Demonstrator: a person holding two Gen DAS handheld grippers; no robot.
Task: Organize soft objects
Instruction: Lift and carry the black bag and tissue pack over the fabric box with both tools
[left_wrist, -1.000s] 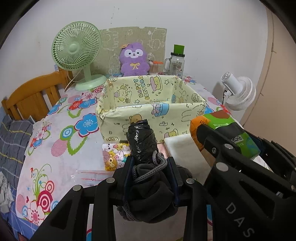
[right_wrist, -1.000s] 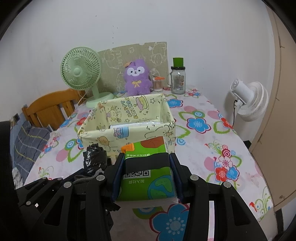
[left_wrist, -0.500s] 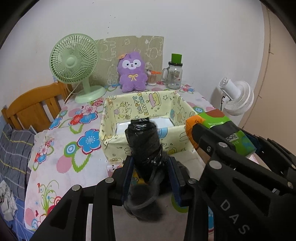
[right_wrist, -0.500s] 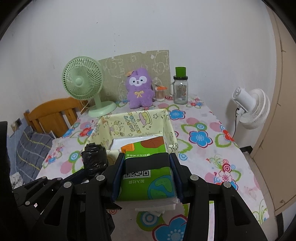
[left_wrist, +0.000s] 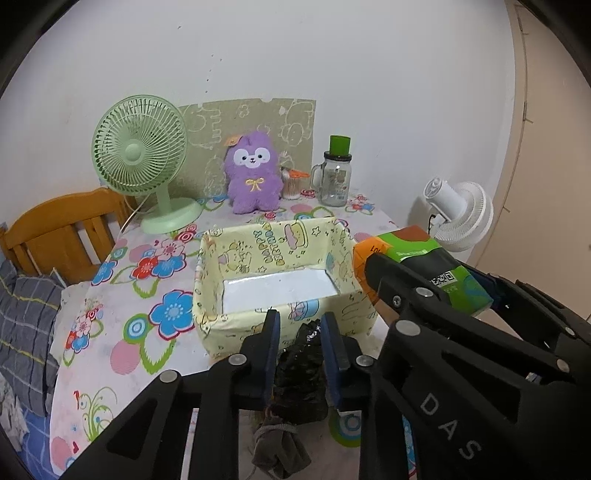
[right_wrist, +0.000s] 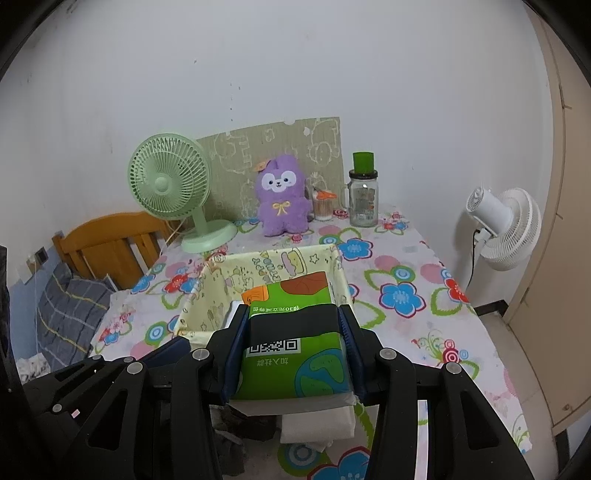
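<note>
My left gripper (left_wrist: 301, 321) hovers just before the near wall of the yellow cartoon-print box (left_wrist: 280, 321). Its jaws are closing and stand narrow. A black plastic roll (left_wrist: 301, 369) shows through the gap, lower down and small, and the pads do not seem to press it. Under it a dark grey corded cloth (left_wrist: 280, 446) lies on the table. My right gripper (right_wrist: 292, 310) is shut on a green tissue pack (right_wrist: 295, 350), held above the box's (right_wrist: 207, 295) near right corner. The box's white floor is bare.
At the back stand a green desk fan (left_wrist: 142, 162), a purple plush (left_wrist: 253, 173), a swab cup and a glass jar with a green lid (left_wrist: 336, 173). A white folded pad (right_wrist: 317, 428) lies under the tissue pack. A wooden chair (left_wrist: 62, 236) stands left, a white fan (left_wrist: 461, 214) right.
Both grippers have risen, so the box's inside now shows. The dark cloth and then the black roll slid down out of the left jaws, which have narrowed. The right grip is unchanged.
</note>
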